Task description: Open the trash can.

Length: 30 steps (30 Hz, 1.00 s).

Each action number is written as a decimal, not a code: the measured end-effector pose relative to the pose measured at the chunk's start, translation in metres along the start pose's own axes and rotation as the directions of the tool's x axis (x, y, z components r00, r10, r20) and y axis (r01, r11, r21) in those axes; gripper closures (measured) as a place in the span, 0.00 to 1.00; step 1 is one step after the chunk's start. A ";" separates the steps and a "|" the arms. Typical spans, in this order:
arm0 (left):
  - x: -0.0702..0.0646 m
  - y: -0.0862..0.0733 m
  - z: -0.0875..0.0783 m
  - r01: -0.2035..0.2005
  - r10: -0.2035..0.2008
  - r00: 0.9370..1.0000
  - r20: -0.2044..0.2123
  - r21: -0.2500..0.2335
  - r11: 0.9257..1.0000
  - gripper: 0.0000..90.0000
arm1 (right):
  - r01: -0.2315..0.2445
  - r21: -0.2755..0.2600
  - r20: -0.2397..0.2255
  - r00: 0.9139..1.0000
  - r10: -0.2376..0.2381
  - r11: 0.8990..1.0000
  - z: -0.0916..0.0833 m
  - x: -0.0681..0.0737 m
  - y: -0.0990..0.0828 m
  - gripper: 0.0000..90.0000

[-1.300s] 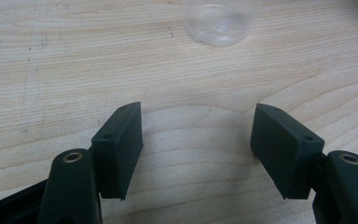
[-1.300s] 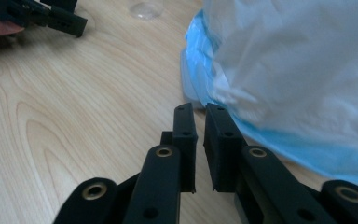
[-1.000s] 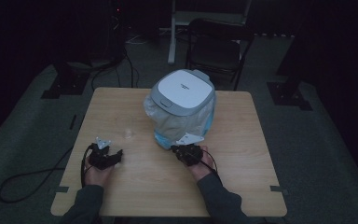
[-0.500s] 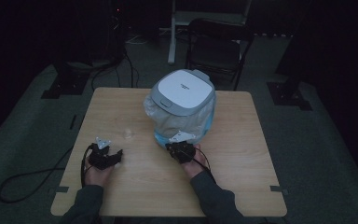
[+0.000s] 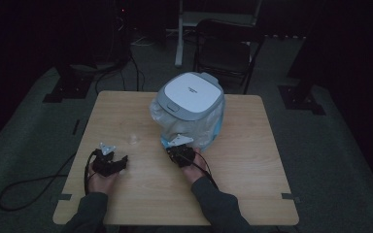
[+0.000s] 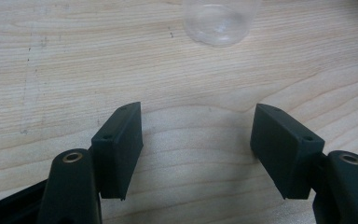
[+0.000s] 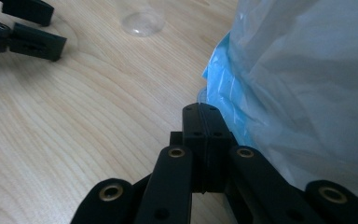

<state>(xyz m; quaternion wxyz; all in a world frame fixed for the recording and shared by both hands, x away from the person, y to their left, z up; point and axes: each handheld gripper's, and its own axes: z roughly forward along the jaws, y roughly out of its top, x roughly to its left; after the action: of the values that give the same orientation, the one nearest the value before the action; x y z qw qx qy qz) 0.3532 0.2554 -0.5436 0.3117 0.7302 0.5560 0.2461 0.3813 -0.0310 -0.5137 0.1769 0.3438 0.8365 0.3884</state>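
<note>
A white and grey lidded appliance (image 5: 190,92) stands on the wooden table (image 5: 252,160), wrapped in a clear plastic bag (image 5: 209,127) (image 7: 307,84) with a blue fold (image 7: 226,93) at its base. My right gripper (image 5: 177,150) (image 7: 206,114) is shut with nothing in it, its tips right at the bag's lower front edge. My left gripper (image 5: 119,161) (image 6: 198,149) rests open on the table at the left, nothing between its jaws. A small clear plastic cup (image 5: 135,140) (image 6: 220,21) (image 7: 142,21) stands just beyond the left gripper.
A dark folding chair (image 5: 228,48) stands behind the table. Black cables (image 5: 34,187) trail off the table's left side to the floor. Bare wood lies between the two hands and to the right of the bag.
My right hand has slid left along the bag's front edge and slightly forward. The left hand and the cup have kept still.
</note>
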 end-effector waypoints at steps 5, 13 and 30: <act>0.000 0.000 0.000 0.000 0.000 1.000 0.000 0.000 1.000 0.39 | -0.016 -0.005 0.022 1.000 0.016 1.000 0.007 -0.003 -0.001 1.00; 0.000 0.000 0.000 0.001 -0.001 1.000 0.000 -0.001 1.000 0.39 | -0.004 0.005 0.058 0.998 0.004 1.000 0.010 -0.004 0.002 1.00; 0.000 0.000 0.000 0.001 -0.001 1.000 0.001 -0.002 1.000 0.39 | -0.023 -0.002 0.058 0.998 0.023 1.000 0.014 -0.002 0.004 1.00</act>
<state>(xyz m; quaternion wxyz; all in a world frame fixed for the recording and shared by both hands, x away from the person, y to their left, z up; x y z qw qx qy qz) 0.3533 0.2552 -0.5437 0.3128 0.7297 0.5561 0.2460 0.3923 -0.0229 -0.5193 0.1966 0.3645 0.8268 0.3807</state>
